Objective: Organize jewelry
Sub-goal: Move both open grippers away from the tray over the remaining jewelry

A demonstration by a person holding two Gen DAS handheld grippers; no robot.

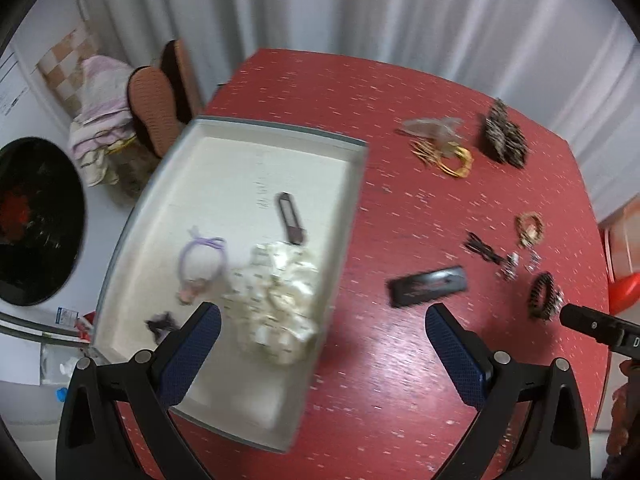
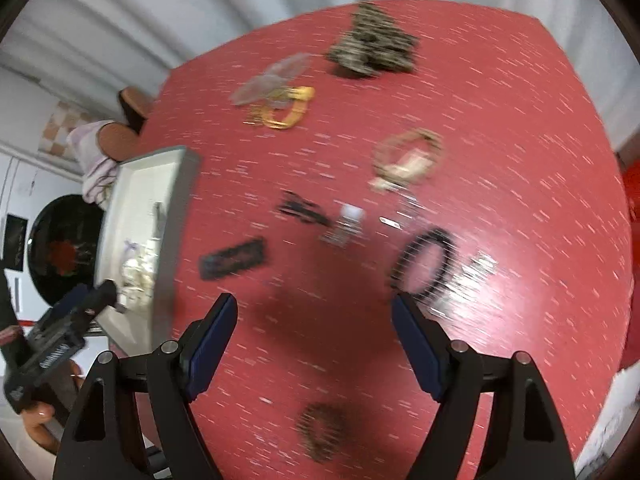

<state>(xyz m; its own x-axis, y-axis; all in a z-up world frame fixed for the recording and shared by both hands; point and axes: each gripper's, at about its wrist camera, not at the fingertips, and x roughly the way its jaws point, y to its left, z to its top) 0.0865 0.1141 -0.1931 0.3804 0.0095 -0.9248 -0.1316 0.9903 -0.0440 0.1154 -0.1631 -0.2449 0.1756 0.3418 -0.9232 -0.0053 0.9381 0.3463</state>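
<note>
The table (image 1: 400, 380) is red with pale flecks. The tray (image 1: 224, 160) is white inside with a grey rim. In it lie a cream scrunchie (image 1: 276, 300) and a lilac hair tie (image 1: 200, 256). A gold bangle (image 2: 288, 108) and a black ring (image 2: 424, 264) lie on the table. The pads (image 2: 212, 352) are dark blue.

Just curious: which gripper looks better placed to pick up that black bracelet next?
Probably the right gripper: it is open over the table near the black bracelet. The left gripper hangs by the tray.
</note>
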